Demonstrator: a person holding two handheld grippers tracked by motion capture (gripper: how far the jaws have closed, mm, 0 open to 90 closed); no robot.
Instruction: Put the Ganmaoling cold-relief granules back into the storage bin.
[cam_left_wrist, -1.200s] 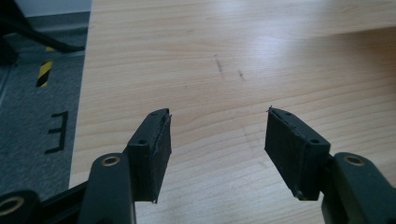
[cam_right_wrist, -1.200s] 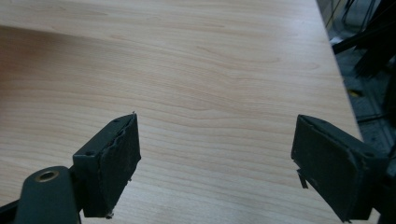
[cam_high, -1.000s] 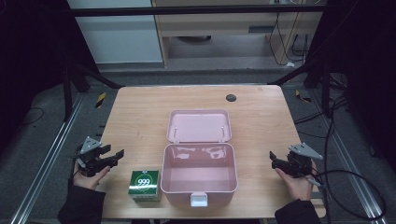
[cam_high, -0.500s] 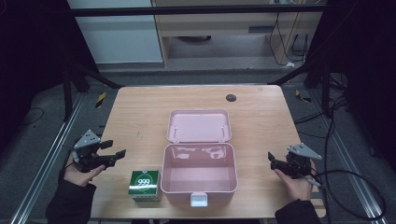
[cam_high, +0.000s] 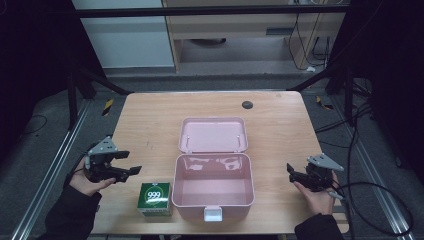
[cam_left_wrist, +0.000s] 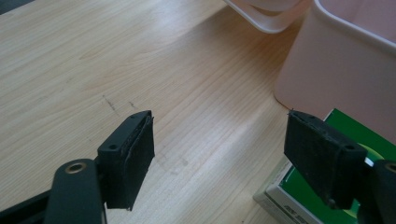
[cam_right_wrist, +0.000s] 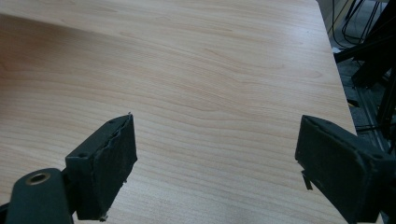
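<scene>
A pink plastic box stands open at the table's front middle, its lid laid back behind it. A green carton marked 999 sits just left of the box, and its corner shows past the right jaw in the left gripper view. My left gripper hovers over the table's left side, pointing toward the carton; its jaws have just been opening, with nothing between them. My right gripper rests near the right front, open and empty, aimed at bare wood.
The wooden table has a small dark round hole at the back right. A black frame and rails flank the table. Cables trail on the floor at the right. The pink box wall stands close to the left gripper.
My left gripper has risen a little and its jaws have spread apart. The right gripper and the box have stayed put.
</scene>
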